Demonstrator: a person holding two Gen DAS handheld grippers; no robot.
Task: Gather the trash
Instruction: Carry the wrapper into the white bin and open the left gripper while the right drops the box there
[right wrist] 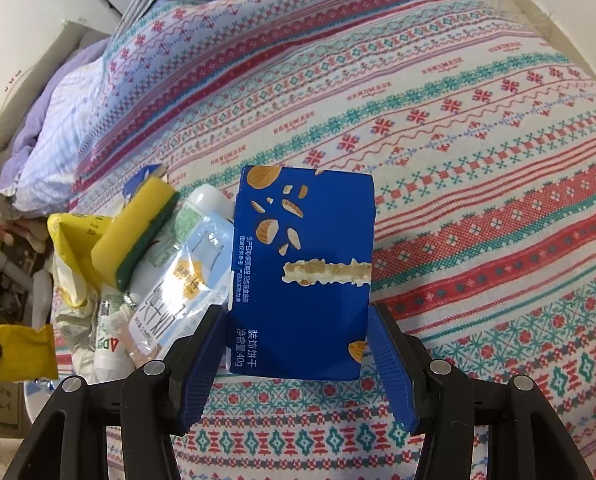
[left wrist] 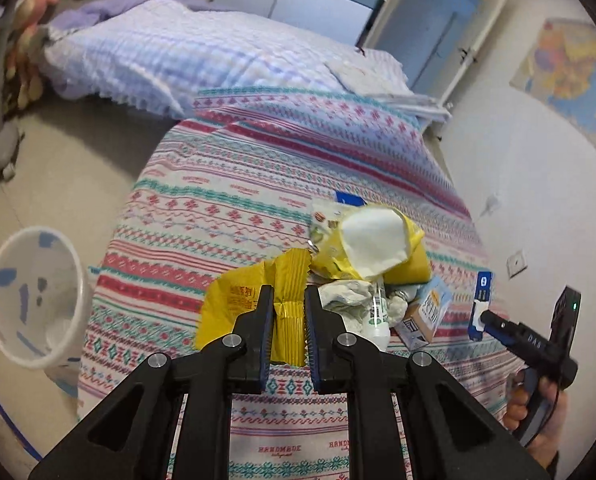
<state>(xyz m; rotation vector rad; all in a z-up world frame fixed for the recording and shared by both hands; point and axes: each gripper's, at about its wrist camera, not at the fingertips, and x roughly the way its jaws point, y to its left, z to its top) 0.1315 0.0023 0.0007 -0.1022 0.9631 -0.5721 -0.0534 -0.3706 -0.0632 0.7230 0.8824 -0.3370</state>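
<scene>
In the left wrist view, the left gripper (left wrist: 290, 312) sits in the lower middle of the frame with its black fingers and blue ribbed pads drawn narrow. Between the pads is a crumpled yellow plastic wrapper (left wrist: 250, 300), and the pads press on its ribbed sealed edge, so the wrapper is held. Just right of and above the gripper lies a small heap of trash on the patterned bed cover with red and teal stripes (left wrist: 226, 184): a yellow and white snack bag (left wrist: 361, 244), crumpled white paper (left wrist: 345, 296) and a small light-blue milk carton (left wrist: 425, 316). At the left edge of the frame, on the floor beside the bed, stands a white plastic waste bin (left wrist: 34, 296). At the right edge a hand (left wrist: 537, 412) carries the other tool.

In the right wrist view, the right gripper (right wrist: 294, 356) is in the lower middle of the frame, and its fingers stand half wide. A dark blue cardboard biscuit box with almond pictures (right wrist: 301, 272) stands upright between the blue pads, which close on its two side walls near the bottom, so the box is gripped. To the left of the box lie a yellow sponge with a green scouring layer (right wrist: 134, 236) and the same milk carton, and the yellow wrapper shows at the lower left edge.
</scene>
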